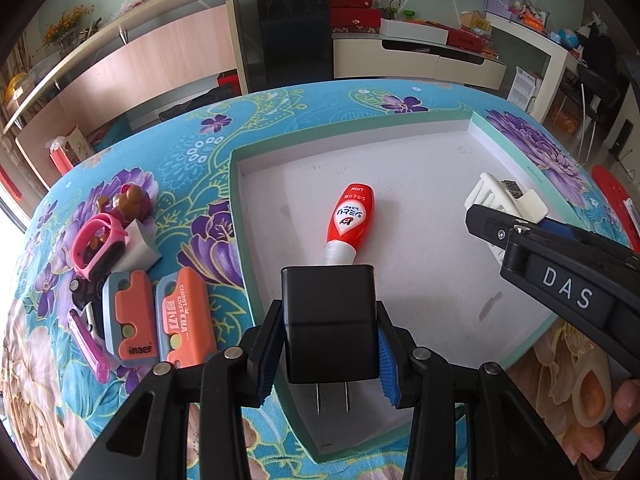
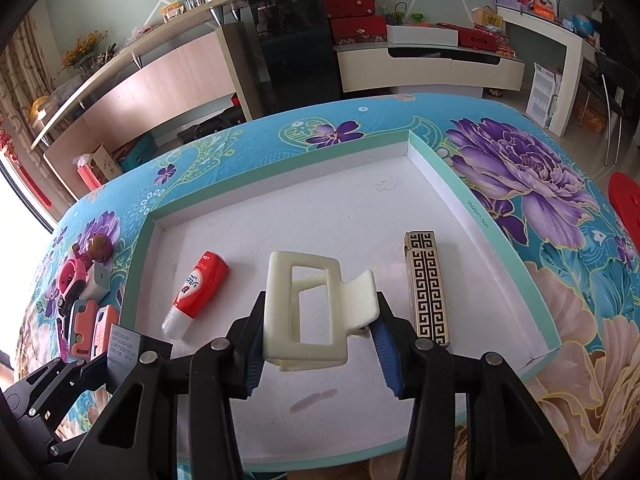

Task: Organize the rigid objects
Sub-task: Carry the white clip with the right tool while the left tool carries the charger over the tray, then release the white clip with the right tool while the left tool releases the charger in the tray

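Observation:
My left gripper is shut on a black plug adapter, prongs toward the camera, held over the near left part of the shallow white tray. A red glue bottle lies in the tray just beyond the adapter. My right gripper is shut on a cream hair claw clip above the tray floor. In the right wrist view the glue bottle lies left of the clip and a patterned black-and-gold lighter case lies to its right. From the left wrist view the right gripper with the clip shows at the right.
On the floral cloth left of the tray lie two orange knife sharpeners, a pink toy watch, a brown bear figure, a white block and a pink pen. A person's fingers show at the right edge. Cabinets stand beyond the table.

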`<state>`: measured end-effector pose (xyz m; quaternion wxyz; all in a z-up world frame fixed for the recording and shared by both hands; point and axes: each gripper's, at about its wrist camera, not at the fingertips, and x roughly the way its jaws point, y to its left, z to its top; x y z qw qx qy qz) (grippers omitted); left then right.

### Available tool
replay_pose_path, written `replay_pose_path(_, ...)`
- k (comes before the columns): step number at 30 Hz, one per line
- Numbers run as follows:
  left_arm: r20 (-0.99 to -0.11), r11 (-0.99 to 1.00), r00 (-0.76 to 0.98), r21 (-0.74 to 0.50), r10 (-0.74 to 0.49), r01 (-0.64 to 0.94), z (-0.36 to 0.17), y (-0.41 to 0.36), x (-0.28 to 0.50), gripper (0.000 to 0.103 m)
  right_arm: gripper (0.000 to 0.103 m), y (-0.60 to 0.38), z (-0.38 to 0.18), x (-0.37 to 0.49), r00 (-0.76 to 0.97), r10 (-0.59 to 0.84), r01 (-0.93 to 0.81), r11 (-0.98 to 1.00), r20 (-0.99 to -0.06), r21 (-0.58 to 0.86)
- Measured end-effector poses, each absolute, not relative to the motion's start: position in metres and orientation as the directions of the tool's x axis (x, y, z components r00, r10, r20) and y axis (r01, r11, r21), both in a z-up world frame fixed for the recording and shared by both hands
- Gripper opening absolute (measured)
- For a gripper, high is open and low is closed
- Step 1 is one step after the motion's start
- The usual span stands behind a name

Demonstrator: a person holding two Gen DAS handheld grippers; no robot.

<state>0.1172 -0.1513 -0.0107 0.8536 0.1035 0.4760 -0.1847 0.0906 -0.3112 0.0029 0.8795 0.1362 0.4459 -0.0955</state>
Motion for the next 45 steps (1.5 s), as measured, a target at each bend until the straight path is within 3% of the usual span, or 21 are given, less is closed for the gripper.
replay_pose_path(14,-0.859,0.912,0.469,0.005,-0.206,0.410,-0.013,-0.151,0.118,0.045,0.050,-0.308,-0.004,0.094,0.553,-0.051,0.285,0.950,-0.832,0.131)
replay_pose_path(20,-0.852,0.911,0.467,-0.026,-0.236,0.412,-0.007,-0.149,0.116,0.057,0.050,-0.306,-0.002,0.095,0.558,-0.056,0.276,0.954,-0.828,0.121)
replay_pose_path(27,-0.831,0.918,0.505,-0.019,-0.235,0.395,0.008,-0.142,0.114,0.061,0.051,-0.305,0.013,0.090,0.606,-0.065,0.267,0.956,-0.793,0.126)
replay_pose_path(45,-0.811,0.997,0.582,-0.016,-0.056,0.074,0.019,-0.042,0.139,0.068,0.051,-0.273,0.010,0.100,0.614,-0.009,0.193,0.971,-0.789,0.139)
